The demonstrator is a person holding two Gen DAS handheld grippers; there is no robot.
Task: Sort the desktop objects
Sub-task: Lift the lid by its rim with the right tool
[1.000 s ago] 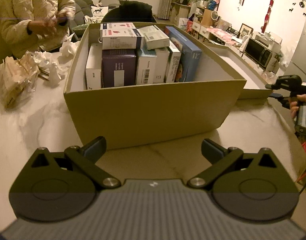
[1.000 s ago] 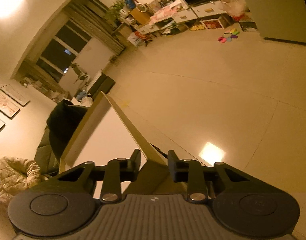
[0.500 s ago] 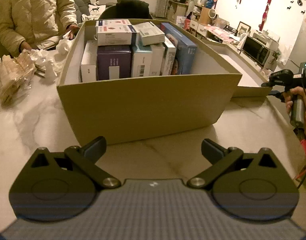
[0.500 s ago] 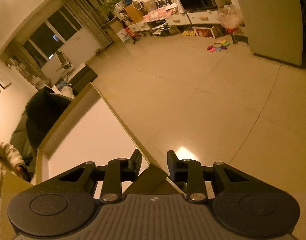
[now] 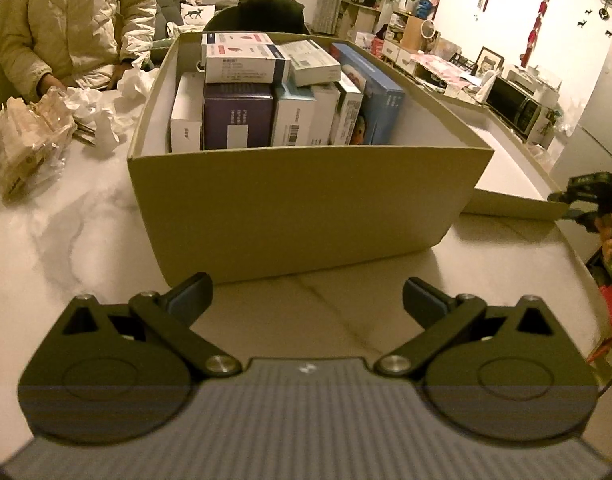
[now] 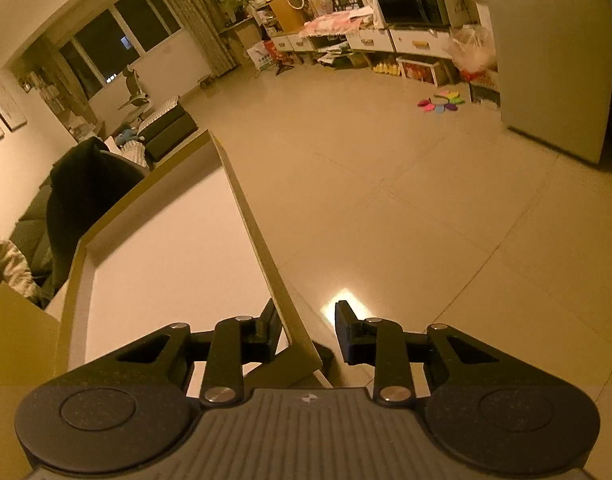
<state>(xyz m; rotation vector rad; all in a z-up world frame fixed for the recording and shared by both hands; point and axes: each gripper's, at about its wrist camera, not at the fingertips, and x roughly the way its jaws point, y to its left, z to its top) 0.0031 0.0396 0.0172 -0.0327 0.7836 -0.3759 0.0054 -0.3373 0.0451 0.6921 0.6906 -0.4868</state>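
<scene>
Left view: left tongs [image 5: 306,300] released over the desk [image 5: 66,240], facing the packed box [image 5: 306,200]. Right view: right tongs [image 6: 306,330] have just been opening, straddling the lid's [image 6: 166,260] rim, apparently not clamped. Next, likely lidding.

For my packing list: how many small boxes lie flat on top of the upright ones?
2: the red-marked box at rear left, the plain box right of it; more may be hidden.

Open tan cardboard box [image 5: 306,200] on marble table, packed with upright cartons [image 5: 282,116]
</scene>
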